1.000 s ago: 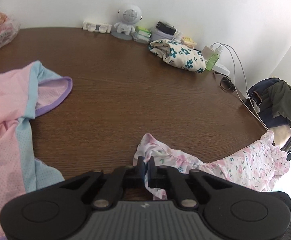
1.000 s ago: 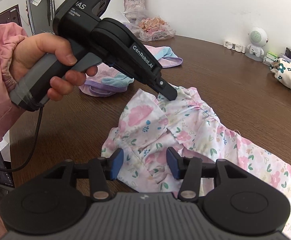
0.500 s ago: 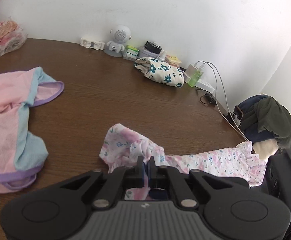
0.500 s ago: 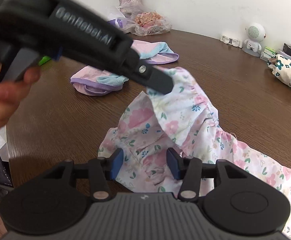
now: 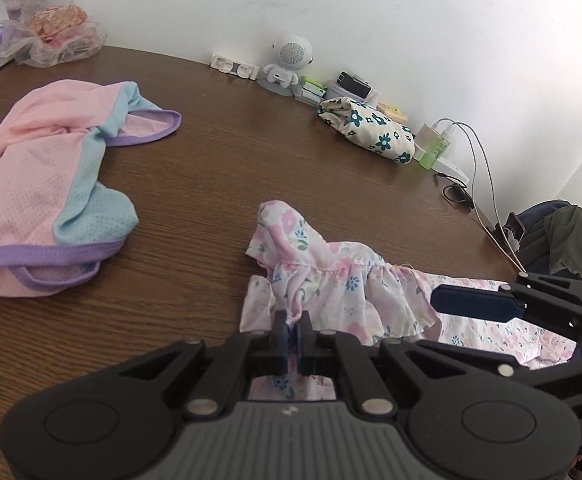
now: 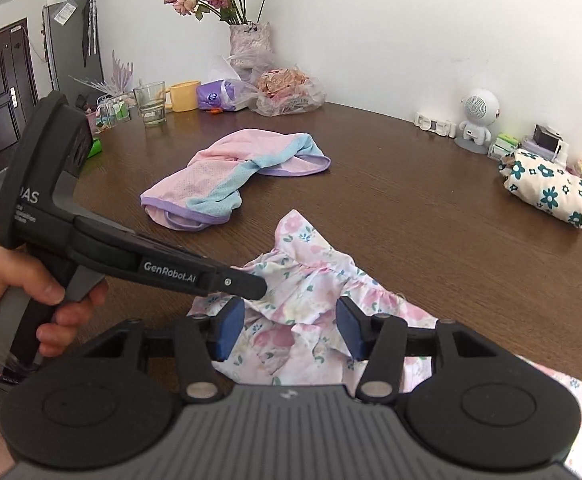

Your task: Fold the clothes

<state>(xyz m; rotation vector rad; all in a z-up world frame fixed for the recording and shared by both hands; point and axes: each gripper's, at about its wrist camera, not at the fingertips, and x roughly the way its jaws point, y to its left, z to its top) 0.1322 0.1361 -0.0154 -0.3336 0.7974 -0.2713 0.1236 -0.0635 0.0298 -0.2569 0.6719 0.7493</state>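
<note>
A pink floral garment [image 5: 331, 288] [image 6: 311, 280] lies bunched on the brown table near its front edge. My left gripper [image 5: 293, 330] is shut on a fold of its near edge; in the right wrist view its black fingertip [image 6: 247, 284] pinches the cloth from the left, held by a hand [image 6: 19, 292]. My right gripper [image 6: 289, 330] is open, its blue pads either side of the cloth just behind that pinch; its finger [image 5: 475, 304] shows at the right of the left wrist view. A pink, blue and purple garment [image 5: 51, 196] [image 6: 235, 176] lies crumpled farther left.
A folded cream floral cloth [image 6: 547, 184] [image 5: 371, 132], a white toy robot [image 6: 477, 120], small boxes and a charger with cables [image 5: 447, 152] line the back wall. A vase of flowers [image 6: 249, 40], bags, a glass [image 6: 151, 102] and a yellow cup sit at the far left. Dark clothes [image 5: 563, 236] hang off the table's right.
My left gripper pulled the floral garment's fold down and toward me, so the lifted flap now lies lower on the table. The right gripper stayed open over the cloth.
</note>
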